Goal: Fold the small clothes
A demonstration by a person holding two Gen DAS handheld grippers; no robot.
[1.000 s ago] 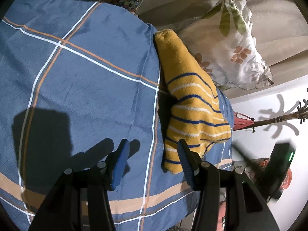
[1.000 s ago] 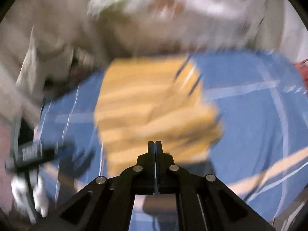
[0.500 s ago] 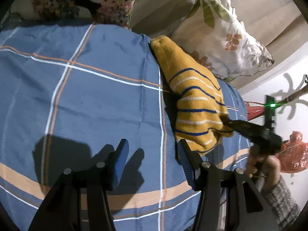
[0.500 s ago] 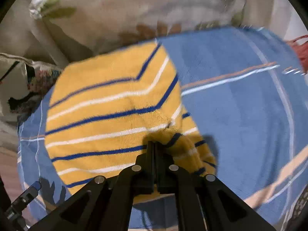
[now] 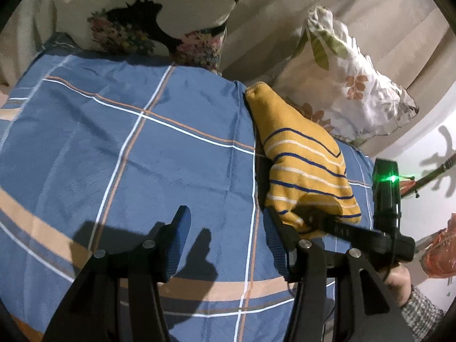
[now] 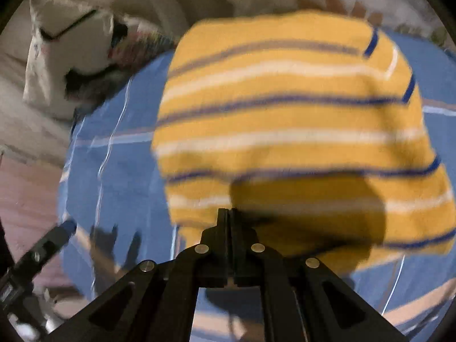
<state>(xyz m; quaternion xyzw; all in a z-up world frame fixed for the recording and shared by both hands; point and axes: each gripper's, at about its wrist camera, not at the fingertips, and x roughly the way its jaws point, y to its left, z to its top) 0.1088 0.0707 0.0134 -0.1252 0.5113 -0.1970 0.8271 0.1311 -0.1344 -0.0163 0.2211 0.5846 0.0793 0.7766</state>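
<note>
Sweater [image 5: 302, 168] lies right of left gripper's [image 5: 228, 228] wide jaws; right gripper [image 6: 229, 216] closed at its hem.

Bare bedspread [image 5: 142, 154] left of sweater [image 5: 302, 165].

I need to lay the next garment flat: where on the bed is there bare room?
Bare blue checked sheet spreads ahead of the open left gripper, from the black-patterned pillow at the head down to its jaws. Crowded on the right: the yellow striped sweater, the right gripper closed at its near edge, and the leaf-print pillow.
</note>
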